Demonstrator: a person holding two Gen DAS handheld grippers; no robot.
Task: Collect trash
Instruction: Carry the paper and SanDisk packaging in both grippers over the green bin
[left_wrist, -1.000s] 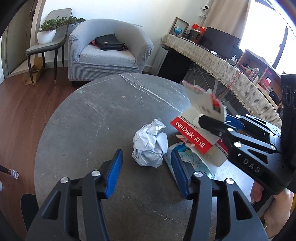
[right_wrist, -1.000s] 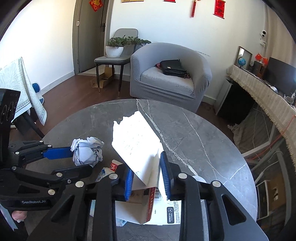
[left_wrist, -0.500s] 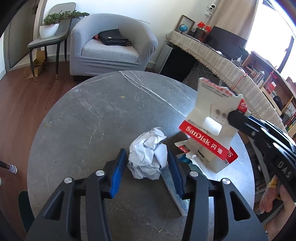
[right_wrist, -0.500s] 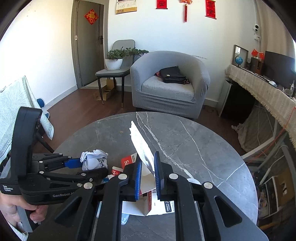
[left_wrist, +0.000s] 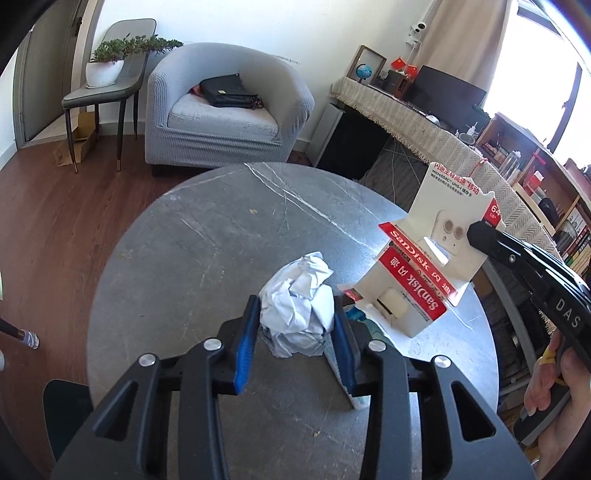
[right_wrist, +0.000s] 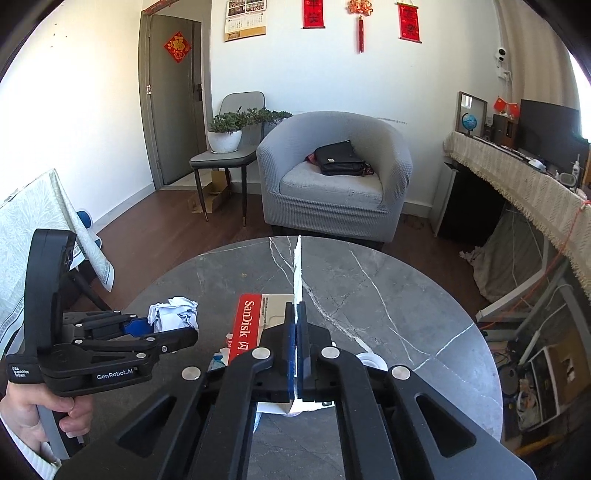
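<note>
Left hand-held gripper (left_wrist: 293, 334): blue-padded fingers (left_wrist: 243, 350) pressed against both sides of crumpled white paper ball (left_wrist: 297, 315), clamped on it. Ball at roughly 6 o'clock of round grey marble-veined counter (left_wrist: 192, 258), its underside at or very near the surface; contact with the counter not resolvable. Same ball visible in right wrist view (right_wrist: 173, 314) between the left fingers, at about 9 o'clock of the counter.

Right hand-held gripper (right_wrist: 296, 350): blue pads together on the thin edge of a white-and-red SanDisk card package (right_wrist: 255, 328), nothing but the card's thickness between them. In left wrist view the black gripper tip (left_wrist: 480, 236) bites the upper right of the package (left_wrist: 424, 266), at 3 o'clock from the ball. Package raised and tilted, red band with white lettering running diagonally; its lower flap close over the counter, contact not clear.

Pale blue-printed wrapper scrap (left_wrist: 364, 326) lying flat on the counter just beside the right finger of the left gripper, below the package.

Beyond the counter at 12 o'clock: grey fabric armchair (left_wrist: 225, 114) with black bag (left_wrist: 227, 90) on its seat. White potted plant (left_wrist: 105, 70) on grey chair at 10 o'clock.
</note>
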